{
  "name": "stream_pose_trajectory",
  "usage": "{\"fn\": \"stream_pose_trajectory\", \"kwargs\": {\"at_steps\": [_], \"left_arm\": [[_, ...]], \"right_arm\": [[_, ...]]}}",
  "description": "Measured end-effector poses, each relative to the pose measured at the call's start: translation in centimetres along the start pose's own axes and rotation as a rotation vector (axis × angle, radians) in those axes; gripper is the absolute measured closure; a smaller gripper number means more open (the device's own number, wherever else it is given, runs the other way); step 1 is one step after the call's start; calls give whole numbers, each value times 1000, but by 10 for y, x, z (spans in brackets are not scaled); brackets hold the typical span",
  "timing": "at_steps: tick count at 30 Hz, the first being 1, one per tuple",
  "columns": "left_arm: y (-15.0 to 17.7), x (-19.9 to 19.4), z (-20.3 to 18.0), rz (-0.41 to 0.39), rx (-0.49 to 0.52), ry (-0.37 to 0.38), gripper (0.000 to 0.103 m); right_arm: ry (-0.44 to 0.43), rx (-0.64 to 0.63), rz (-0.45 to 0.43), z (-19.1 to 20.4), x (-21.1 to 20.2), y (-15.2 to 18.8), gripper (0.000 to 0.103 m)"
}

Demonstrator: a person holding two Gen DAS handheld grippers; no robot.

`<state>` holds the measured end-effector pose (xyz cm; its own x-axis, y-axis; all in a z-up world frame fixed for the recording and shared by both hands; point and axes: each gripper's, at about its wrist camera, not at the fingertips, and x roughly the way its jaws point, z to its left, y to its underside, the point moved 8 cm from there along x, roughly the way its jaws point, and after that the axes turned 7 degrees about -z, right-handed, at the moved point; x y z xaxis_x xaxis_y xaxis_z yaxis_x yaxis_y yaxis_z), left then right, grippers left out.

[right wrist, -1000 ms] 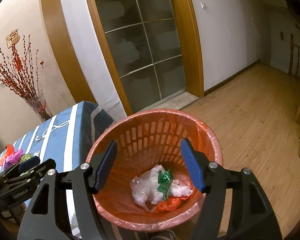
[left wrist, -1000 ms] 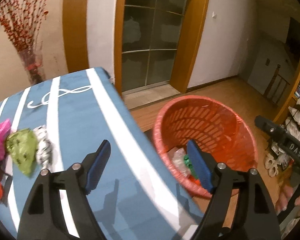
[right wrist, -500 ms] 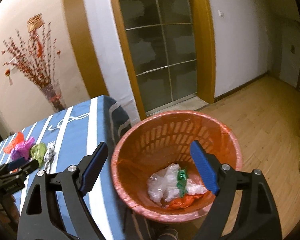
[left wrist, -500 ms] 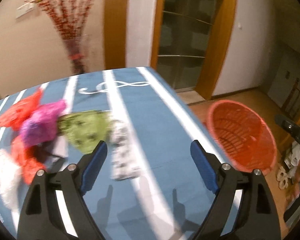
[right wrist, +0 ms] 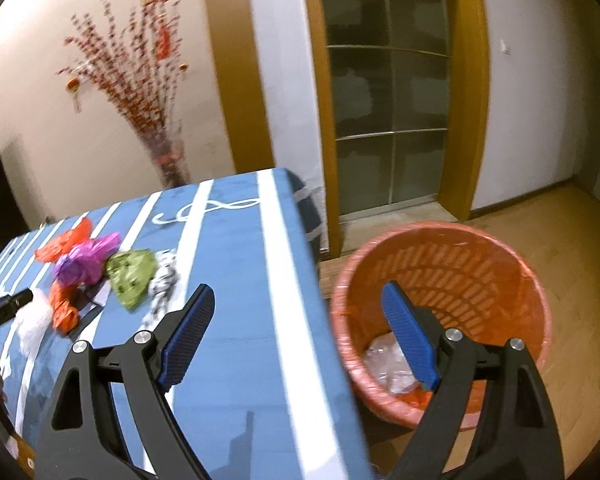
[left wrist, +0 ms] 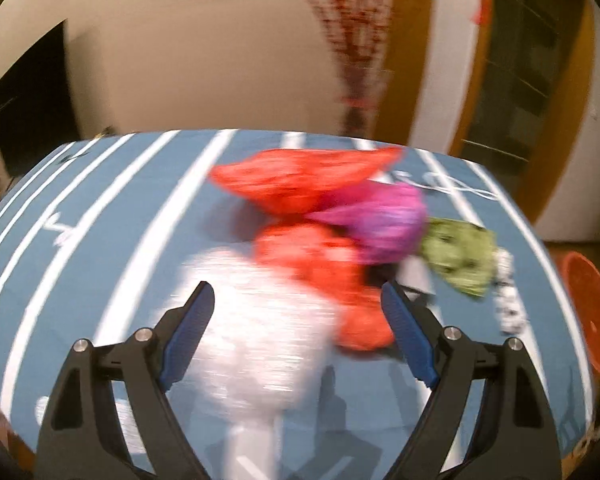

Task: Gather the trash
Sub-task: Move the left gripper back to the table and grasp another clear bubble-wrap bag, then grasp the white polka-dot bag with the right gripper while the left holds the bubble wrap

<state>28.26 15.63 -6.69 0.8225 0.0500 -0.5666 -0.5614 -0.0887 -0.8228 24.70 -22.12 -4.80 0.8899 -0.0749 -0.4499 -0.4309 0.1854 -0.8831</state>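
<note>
Crumpled trash lies on a blue table with white stripes [left wrist: 112,216]: a white bag [left wrist: 260,340], two red bags [left wrist: 300,178] [left wrist: 324,276], a purple bag [left wrist: 384,220], a green wrapper [left wrist: 460,254] and a black-and-white wrapper [left wrist: 508,292]. My left gripper [left wrist: 298,340] is open and empty, just above the white bag. My right gripper [right wrist: 298,340] is open and empty over the table's right edge, beside the orange basket [right wrist: 500,256], which holds clear plastic trash [right wrist: 388,364]. The trash pile also shows in the right wrist view [right wrist: 88,264].
A vase of red branches [right wrist: 168,152] stands against the wall behind the table. A glass door with a wooden frame [right wrist: 388,100] is behind the basket. Wooden floor [right wrist: 572,240] lies to the right. A dark screen [left wrist: 32,96] is on the left wall.
My left gripper has swung left from the basket to over the trash pile. My right gripper has drifted left from above the basket toward the table edge. Both stayed open.
</note>
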Motion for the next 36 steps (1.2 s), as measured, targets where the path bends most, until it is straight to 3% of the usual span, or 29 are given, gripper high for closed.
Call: {"fn": "stream_pose_trajectory", "kwargs": {"at_steps": [5,14,17,22,25,28,32,36], "left_arm": [[6,17,48,40,-57,-52,20],[30,44,60,129,-83,-26,25],[31,47,56,135,-86,-3,36],[28,44,49,119,-72,15,68],[26,38,51,98,-66,14,82],[22,31,58,76,-68,6,85],[13,18,73,33,-77,-21,85],[3,6,84,-4,-88,-38,85]], "right_arm": [[-37,-33,16,30,3,6,18],[-81,-85,46,75,12,12,18],[-91,-100,57,87,16,15,18],[-105,-116,75,102,23,22,18],[-110,-126,82,110,28,25,19],[-113,-135,91,115,35,27,19],[-124,-132,116,122,49,29,28],[-132,-130,150,134,69,31,47]]}}
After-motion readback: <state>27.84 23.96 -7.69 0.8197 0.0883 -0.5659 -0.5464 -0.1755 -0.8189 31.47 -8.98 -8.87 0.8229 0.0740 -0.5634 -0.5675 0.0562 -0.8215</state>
